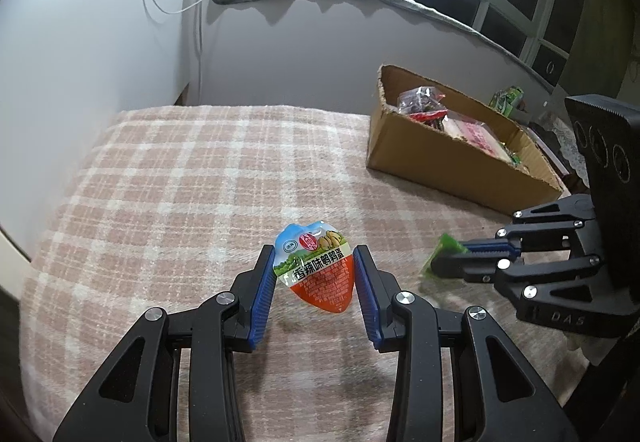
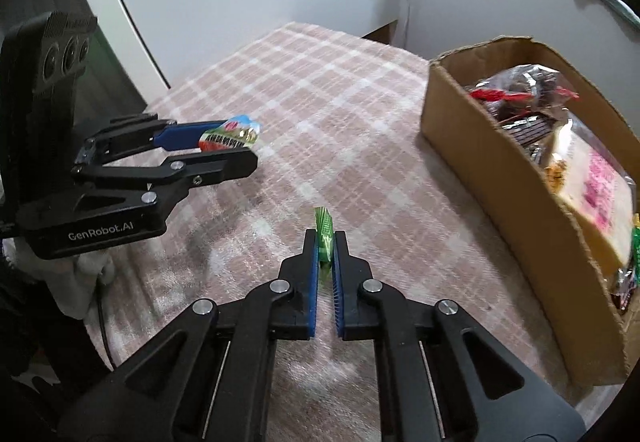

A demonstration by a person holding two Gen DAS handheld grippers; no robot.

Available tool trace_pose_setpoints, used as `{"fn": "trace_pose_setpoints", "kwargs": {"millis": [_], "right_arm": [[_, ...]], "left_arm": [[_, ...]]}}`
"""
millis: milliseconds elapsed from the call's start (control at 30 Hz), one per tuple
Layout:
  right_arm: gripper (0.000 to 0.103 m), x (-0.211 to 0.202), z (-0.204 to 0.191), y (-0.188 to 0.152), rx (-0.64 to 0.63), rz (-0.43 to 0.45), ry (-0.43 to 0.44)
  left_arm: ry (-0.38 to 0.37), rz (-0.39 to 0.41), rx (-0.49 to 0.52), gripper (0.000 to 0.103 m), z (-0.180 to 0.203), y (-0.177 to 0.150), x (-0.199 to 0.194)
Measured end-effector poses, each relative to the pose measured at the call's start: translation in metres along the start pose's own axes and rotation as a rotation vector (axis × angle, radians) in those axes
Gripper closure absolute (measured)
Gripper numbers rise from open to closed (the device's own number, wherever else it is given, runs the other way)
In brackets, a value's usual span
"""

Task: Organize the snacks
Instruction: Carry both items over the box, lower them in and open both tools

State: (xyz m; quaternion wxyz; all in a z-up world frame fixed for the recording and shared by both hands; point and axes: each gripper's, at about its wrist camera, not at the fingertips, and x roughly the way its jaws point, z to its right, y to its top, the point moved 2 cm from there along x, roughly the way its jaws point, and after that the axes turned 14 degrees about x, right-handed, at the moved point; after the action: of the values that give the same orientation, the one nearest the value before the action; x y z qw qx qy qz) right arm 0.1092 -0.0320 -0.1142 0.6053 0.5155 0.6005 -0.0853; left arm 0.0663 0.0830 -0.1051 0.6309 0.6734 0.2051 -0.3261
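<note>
My left gripper (image 1: 314, 256) is shut on an orange, blue and white egg snack packet (image 1: 316, 270), held above the pink plaid blanket (image 1: 180, 182). The same packet (image 2: 230, 138) shows between the left gripper's (image 2: 248, 146) fingers in the right wrist view. My right gripper (image 2: 325, 238) is shut on a thin green snack packet (image 2: 324, 230), pinched edge-on between the blue pads. The left wrist view shows that green packet (image 1: 440, 252) at the right gripper's (image 1: 440, 262) tips, low over the blanket. A cardboard box (image 2: 480, 166) with several snacks in it stands at the right.
The cardboard box (image 1: 440, 162) sits at the blanket's far right edge, beside a grey wall under a window sill. A white curved panel (image 2: 120, 2) and white cables run along the wall at the left. A gloved hand (image 2: 80, 274) holds the left gripper.
</note>
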Motion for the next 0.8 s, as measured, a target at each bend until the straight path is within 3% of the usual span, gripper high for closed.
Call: {"fn": "trace_pose_setpoints", "kwargs": {"millis": [800], "right_arm": [[0.097,-0.107,0.082,0.037,0.143,0.265,-0.1]], "left_arm": [[-0.04,0.137,0.101,0.066,0.06,0.088,-0.009]]}}
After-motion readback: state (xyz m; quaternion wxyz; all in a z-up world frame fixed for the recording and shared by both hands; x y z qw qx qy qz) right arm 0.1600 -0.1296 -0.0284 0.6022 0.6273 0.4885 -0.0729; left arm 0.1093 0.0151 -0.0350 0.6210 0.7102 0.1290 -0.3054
